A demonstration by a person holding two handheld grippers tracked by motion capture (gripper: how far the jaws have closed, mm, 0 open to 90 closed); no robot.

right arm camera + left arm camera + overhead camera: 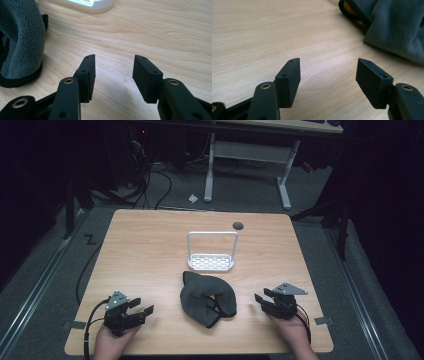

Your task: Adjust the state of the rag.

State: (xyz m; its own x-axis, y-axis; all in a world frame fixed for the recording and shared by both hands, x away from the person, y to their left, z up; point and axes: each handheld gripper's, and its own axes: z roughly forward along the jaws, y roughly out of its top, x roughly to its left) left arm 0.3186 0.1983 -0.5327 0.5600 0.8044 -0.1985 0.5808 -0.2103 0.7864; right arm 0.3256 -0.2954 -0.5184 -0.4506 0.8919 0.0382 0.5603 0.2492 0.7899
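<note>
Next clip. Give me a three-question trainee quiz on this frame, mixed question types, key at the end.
1. True or false: the left claw is shut on the grey fleece cloth.
2. Multiple choice: the white rack stands A) on the far side of the cloth, B) between the cloth and the person, C) on the floor.
3. Fill in: the small dark round disc sits near the table's ____ edge.

Key:
1. False; its jaws stand apart over bare wood, as do the right claw's.
2. A.
3. Far.
</note>
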